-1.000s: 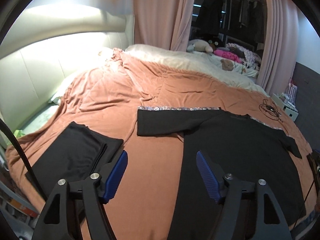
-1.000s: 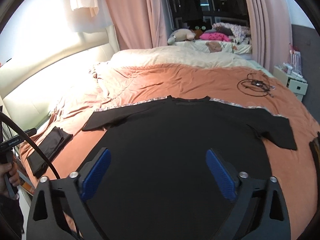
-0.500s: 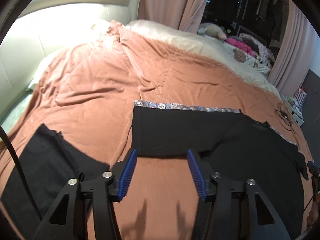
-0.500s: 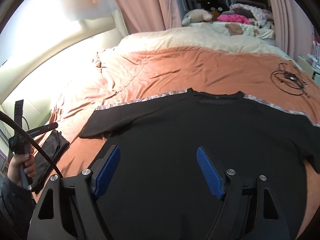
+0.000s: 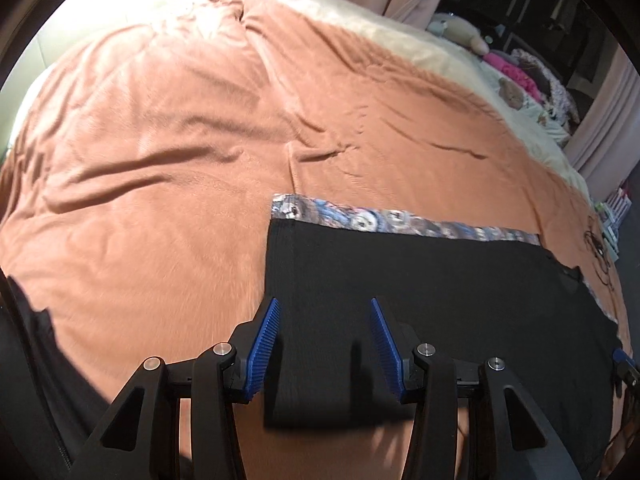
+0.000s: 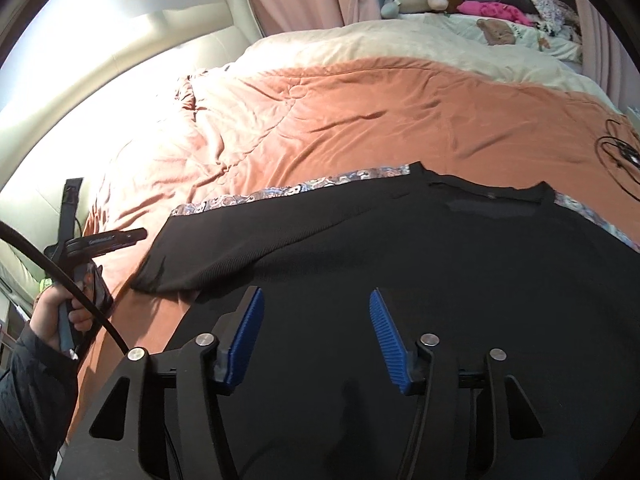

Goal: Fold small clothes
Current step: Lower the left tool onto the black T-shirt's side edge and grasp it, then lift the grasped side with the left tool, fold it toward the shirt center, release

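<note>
A black T-shirt (image 6: 440, 272) lies spread flat on the orange bedspread (image 6: 360, 120), neck away from me. Its left sleeve (image 5: 400, 280) reaches toward the left. My left gripper (image 5: 324, 308) is open, low over the sleeve's cuff end, its blue pads astride the cloth. My right gripper (image 6: 316, 300) is open, low over the shirt's body near the left armpit. The left gripper's handle and the hand that holds it (image 6: 76, 308) show at the left of the right wrist view.
A patterned cloth strip (image 5: 400, 220) peeks out beyond the sleeve and shoulders. A folded black garment (image 5: 32, 340) lies at the bed's left edge. A black cable coil (image 6: 620, 156) lies at the right. Cream duvet (image 6: 400, 44) and plush toys (image 6: 412, 0) are at the far end.
Both grippers have moved forward and down toward the shirt. The left one went from the bare bedspread to over the sleeve cuff. Both jaws have narrowed but stay open.
</note>
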Motion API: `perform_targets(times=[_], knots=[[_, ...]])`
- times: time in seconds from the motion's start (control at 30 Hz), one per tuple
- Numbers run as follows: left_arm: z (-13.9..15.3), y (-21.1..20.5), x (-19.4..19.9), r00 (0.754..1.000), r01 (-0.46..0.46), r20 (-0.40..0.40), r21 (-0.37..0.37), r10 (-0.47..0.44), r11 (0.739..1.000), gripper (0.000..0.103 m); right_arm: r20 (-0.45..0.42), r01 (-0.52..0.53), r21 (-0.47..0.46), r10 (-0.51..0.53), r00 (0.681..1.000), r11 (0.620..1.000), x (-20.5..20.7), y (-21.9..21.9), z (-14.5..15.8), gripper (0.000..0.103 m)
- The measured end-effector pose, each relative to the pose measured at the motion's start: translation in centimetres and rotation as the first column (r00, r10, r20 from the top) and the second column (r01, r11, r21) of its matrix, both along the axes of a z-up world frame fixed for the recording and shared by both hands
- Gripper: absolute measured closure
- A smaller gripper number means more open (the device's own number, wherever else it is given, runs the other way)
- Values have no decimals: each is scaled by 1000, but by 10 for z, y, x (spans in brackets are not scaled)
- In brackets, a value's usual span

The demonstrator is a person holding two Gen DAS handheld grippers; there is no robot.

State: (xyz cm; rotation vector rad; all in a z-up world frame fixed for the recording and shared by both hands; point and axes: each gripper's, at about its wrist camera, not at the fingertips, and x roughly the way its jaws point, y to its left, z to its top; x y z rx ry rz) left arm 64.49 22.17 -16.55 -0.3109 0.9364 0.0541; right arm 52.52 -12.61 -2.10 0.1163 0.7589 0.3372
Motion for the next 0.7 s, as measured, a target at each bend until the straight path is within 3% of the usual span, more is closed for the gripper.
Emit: perform_targets(times=[0.13, 0.33, 0.5, 0.63, 0.7], knots=[[-19, 10, 26, 999, -15, -36, 5, 15, 1000, 54, -16, 2, -16, -2, 1000, 1000, 27, 11, -10, 60], [-45, 19, 54, 996, -29, -85, 26, 31, 999, 54, -46, -12, -10, 11, 999, 1000, 63, 33, -29, 60], [-47, 22, 63, 996, -38, -74, 33, 40, 999, 55, -74, -17, 0, 17, 997, 1000, 82, 45, -43, 61], [-42, 23, 67, 997, -27, -67, 19, 28, 999, 90, -104, -21, 31, 24, 994, 999, 98, 54, -50, 70], [-35, 22, 69, 998, -18, -56, 19, 19, 1000, 92, -130, -22, 65, 31, 991, 998, 110, 60, -54, 75]])
